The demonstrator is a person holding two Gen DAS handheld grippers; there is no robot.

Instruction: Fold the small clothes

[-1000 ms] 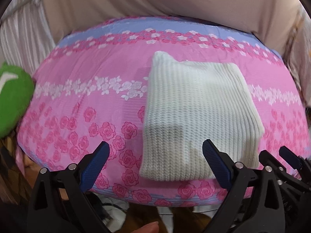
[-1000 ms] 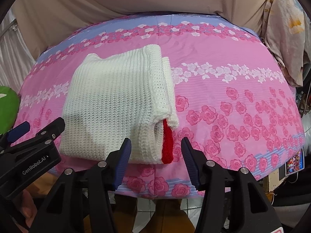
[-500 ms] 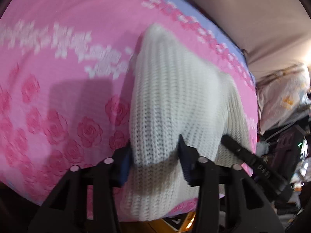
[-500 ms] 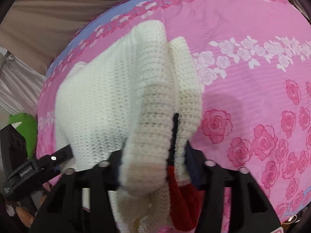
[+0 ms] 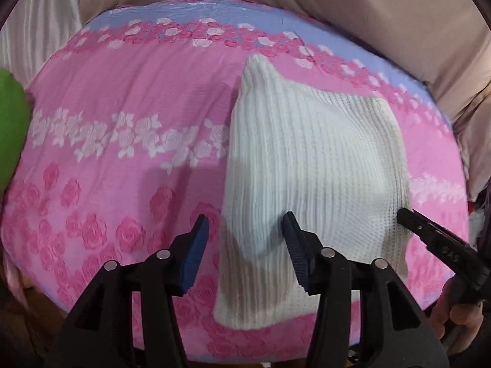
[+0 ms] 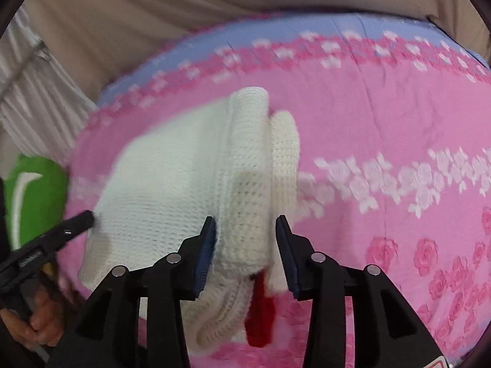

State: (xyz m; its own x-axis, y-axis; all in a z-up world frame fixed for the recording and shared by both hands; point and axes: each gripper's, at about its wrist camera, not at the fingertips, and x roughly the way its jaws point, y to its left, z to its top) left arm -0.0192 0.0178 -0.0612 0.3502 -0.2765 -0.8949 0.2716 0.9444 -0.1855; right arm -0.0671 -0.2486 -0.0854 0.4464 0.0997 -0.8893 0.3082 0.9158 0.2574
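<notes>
A folded white knit garment (image 5: 310, 165) lies on the pink rose bedspread (image 5: 122, 116), its near edge hanging over the front. My left gripper (image 5: 245, 245) is open, its jaws standing either side of the garment's near left corner. My right gripper (image 6: 245, 245) is open around the thick folded right edge of the same garment (image 6: 172, 184); a red part (image 6: 260, 316) hangs out below the fold. The right gripper's tip shows in the left wrist view (image 5: 435, 239), and the left gripper's tip in the right wrist view (image 6: 61, 233).
A green soft item (image 6: 30, 196) lies at the bed's left edge, also in the left wrist view (image 5: 10, 132). Beige cloth (image 5: 307, 9) hangs behind the bed. Pale pleated fabric (image 6: 33, 92) is at the far left.
Half a second ago both grippers pinched the lifted garment's near edge. Now both jaws have opened, the garment has dropped back onto the bed, and both grippers have pulled back a little.
</notes>
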